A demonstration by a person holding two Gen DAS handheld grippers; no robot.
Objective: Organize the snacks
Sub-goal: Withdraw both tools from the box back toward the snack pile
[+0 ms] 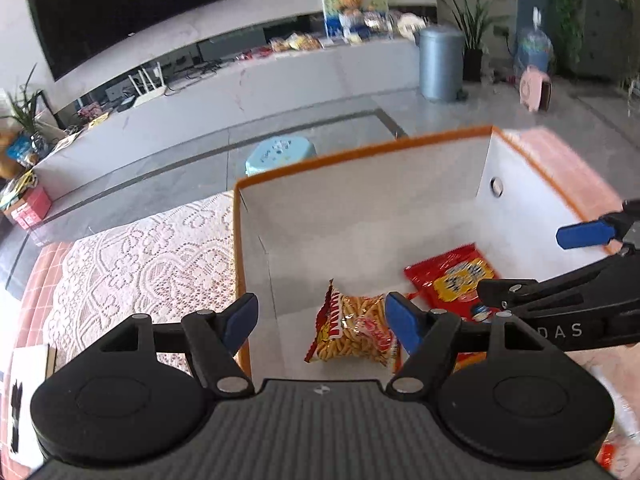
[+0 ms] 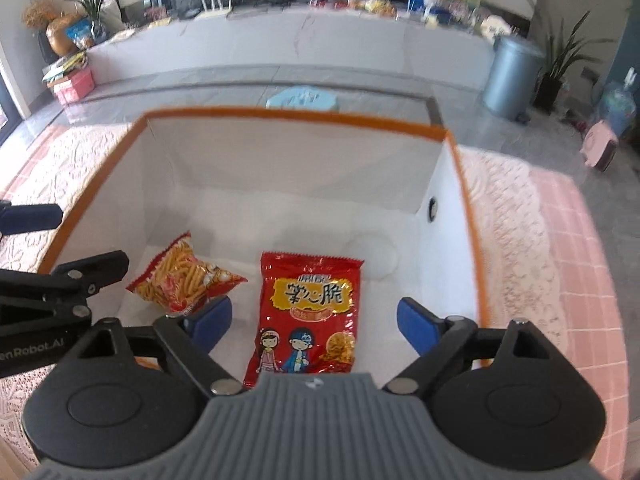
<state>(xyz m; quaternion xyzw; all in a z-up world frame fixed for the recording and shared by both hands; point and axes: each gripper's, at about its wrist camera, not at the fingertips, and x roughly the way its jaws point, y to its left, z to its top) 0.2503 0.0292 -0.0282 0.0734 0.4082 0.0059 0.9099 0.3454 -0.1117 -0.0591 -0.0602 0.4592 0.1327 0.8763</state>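
A white box with an orange rim (image 1: 360, 150) (image 2: 296, 114) stands on the table. Inside it lie a clear bag of orange stick snacks (image 1: 356, 330) (image 2: 184, 280) and a red snack packet with cartoon children (image 1: 452, 276) (image 2: 310, 312). My left gripper (image 1: 322, 322) is open and empty above the box's left part, over the stick snack bag. My right gripper (image 2: 314, 322) is open and empty above the red packet; it also shows in the left wrist view (image 1: 532, 260). The left gripper's fingers (image 2: 32, 216) show at the left edge of the right wrist view.
A white lace cloth (image 1: 132, 264) (image 2: 516, 216) covers the pink checked table under the box. A light blue stool (image 1: 280, 154) (image 2: 304, 98) stands on the floor beyond it. A grey bin (image 1: 440, 62) and a long low white cabinet with more snacks (image 1: 296, 42) are farther back.
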